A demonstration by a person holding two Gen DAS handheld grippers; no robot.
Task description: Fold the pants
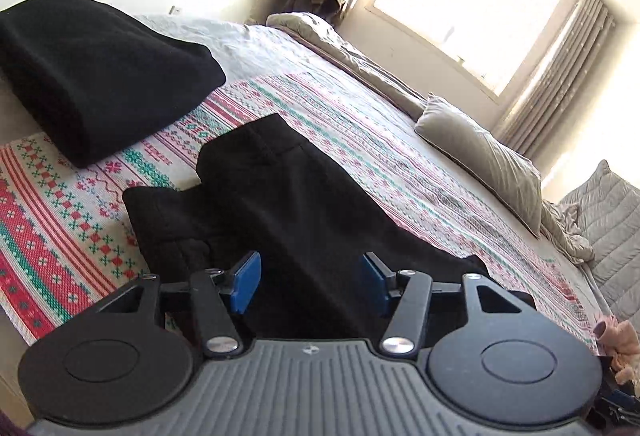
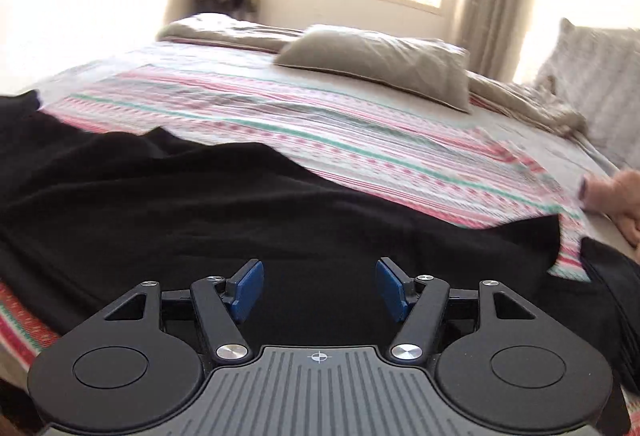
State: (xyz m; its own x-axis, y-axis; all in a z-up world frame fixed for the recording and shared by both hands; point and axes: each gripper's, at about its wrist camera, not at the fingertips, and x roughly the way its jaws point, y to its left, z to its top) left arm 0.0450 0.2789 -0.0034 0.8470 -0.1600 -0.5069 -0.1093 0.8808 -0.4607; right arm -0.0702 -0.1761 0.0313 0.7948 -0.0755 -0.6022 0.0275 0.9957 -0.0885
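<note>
Left gripper (image 1: pixel 310 282) and right gripper (image 2: pixel 319 290): both spread wide, empty, above black pants (image 1: pixel 296 204); bare patterned blanket (image 2: pixel 320 124) lies ahead.

Matt black cloth pants (image 1: pixel 304 204) on a woven-looking blanket (image 1: pixel 60 212) (blurred); tool pads (image 2: pixel 248 290) perhaps blue rubber.

The black pants (image 1: pixel 304 204) lie spread, partly folded over themselves, on the patterned bedspread (image 1: pixel 360 124).
</note>
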